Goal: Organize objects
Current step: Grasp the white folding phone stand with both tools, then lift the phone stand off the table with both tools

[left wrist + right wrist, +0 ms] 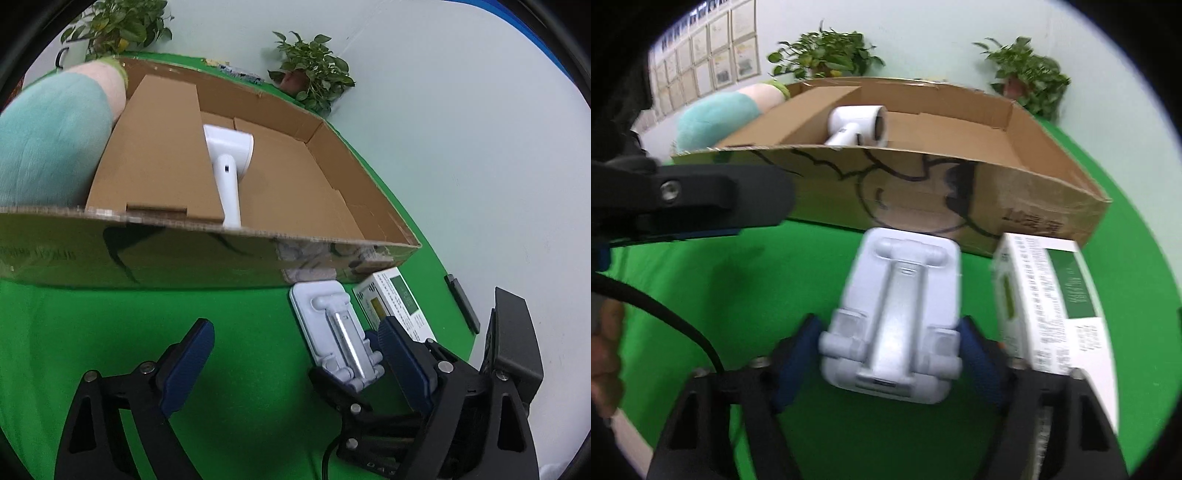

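A pale blue folding phone stand (pixel 897 295) lies flat on the green cloth in front of the cardboard box (pixel 1034 206). My right gripper (pixel 888 343) is shut on the stand's near end, with a blue pad against each side. In the left wrist view the stand (pixel 325 325) lies just inside my left gripper's right finger. My left gripper (pixel 295 363) is open above the cloth and holds nothing. A white handheld appliance (pixel 229 158) lies inside the box. A white and green carton (pixel 1052 295) sits right of the stand.
A teal and pink plush toy (pixel 48 136) leans at the box's far left corner. Two potted plants (pixel 314 70) stand behind the box. A black bar (pixel 461 302) lies at the table's right edge. A hand (pixel 602 350) shows at the left.
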A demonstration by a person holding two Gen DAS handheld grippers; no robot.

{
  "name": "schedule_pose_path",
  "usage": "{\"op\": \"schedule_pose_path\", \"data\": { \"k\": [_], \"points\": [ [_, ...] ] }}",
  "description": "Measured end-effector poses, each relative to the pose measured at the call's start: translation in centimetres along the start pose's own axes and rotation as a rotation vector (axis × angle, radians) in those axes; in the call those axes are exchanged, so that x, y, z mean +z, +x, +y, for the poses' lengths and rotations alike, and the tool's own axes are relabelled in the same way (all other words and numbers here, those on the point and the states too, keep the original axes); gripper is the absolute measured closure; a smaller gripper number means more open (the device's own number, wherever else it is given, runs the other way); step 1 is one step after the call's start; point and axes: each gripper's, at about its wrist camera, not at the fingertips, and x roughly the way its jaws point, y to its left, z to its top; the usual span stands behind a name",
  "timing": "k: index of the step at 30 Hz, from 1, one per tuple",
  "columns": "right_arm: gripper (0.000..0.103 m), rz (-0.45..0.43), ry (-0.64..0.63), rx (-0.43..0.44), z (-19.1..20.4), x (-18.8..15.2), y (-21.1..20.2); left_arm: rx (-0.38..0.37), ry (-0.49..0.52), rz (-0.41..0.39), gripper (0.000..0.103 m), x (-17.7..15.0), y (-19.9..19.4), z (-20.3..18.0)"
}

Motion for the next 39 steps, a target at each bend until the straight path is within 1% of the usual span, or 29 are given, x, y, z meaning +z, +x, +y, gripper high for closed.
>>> {"op": "schedule_pose_path", "data": {
  "k": [2,5,7,8,9,10,11,12,14,15,16,20,21,22,23,24,30,33,36,39],
  "points": [
    [0.035,0.004,0.008,0.016,0.0,-0.6,-0.5,-0.036,-0.018,0.014,0.014,-0.6,-0.2,0.1],
    [0.035,0.011,0.032,0.050,0.6,-1.7,-1.8,-0.082,-0.012,0.020,0.014,-1.6,-0.8,-0.2],
    [0.035,0.016,0.068,0.129,0.8,-2.7,-2.8,-0.124,-0.028,0.058,0.014,-2.5,-0.4,-0.4],
    [0.035,0.016,0.076,0.155,0.9,-3.1,-3.2,-0.148,-0.037,0.078,0.014,-2.8,-0.1,-0.4],
    [0.033,0.007,0.081,0.150,1.1,-3.5,-3.6,-0.171,-0.051,0.107,0.014,-3.2,0.4,-0.5],
    [0.027,0.000,0.076,0.166,1.2,-3.9,-3.8,-0.177,-0.056,0.121,0.014,-3.3,0.7,-0.5],
    [0.024,-0.007,0.076,0.186,1.2,-4.1,-3.8,-0.183,-0.060,0.137,0.014,-3.5,1.1,-0.5],
    [0.023,-0.014,0.073,0.191,1.3,-4.1,-3.9,-0.191,-0.072,0.150,0.014,-3.7,1.4,-0.5],
    [0.023,-0.024,0.055,0.174,1.3,-4.2,-3.8,-0.217,-0.112,0.171,0.020,-3.9,2.1,-0.1],
    [0.023,-0.029,0.042,0.161,1.5,-4.1,-3.8,-0.214,-0.110,0.161,0.021,-3.8,2.3,-0.2],
    [0.023,-0.032,0.033,0.149,1.5,-4.0,-3.6,-0.216,-0.112,0.166,0.025,-4.1,2.4,-0.5],
    [0.023,-0.045,-0.008,0.114,2.3,-3.8,-3.2,-0.213,-0.118,0.167,0.029,-3.8,2.9,-0.5],
    [0.023,-0.047,-0.014,0.105,2.4,-3.8,-3.1,-0.210,-0.123,0.166,0.033,-3.7,3.0,-0.4],
    [0.025,-0.049,-0.018,0.098,2.5,-3.8,-3.0,-0.205,-0.124,0.166,0.040,-3.7,3.1,-0.4],
    [0.030,-0.051,-0.022,0.085,2.7,-3.8,-3.0,-0.193,-0.124,0.167,0.043,-3.9,3.1,-0.4],
    [0.030,-0.054,-0.026,0.059,2.8,-3.8,-3.0,-0.183,-0.123,0.169,0.046,-4.1,2.9,-0.4],
    [0.032,-0.050,0.007,0.039,3.0,-3.8,-2.9,-0.176,-0.139,0.175,0.049,-4.3,2.9,-0.3],
    [0.033,-0.049,0.034,0.042,2.9,-3.9,-3.0,-0.176,-0.147,0.172,0.049,-4.6,2.7,-0.4],
    [0.033,-0.046,0.071,0.061,2.6,-3.9,-3.1,-0.162,-0.144,0.172,0.056,-4.8,2.4,-0.4],
    [0.033,-0.044,0.131,0.135,1.7,-3.8,-3.5,-0.168,-0.164,0.178,0.063,-5.1,2.2,-0.1]
  ]
}}
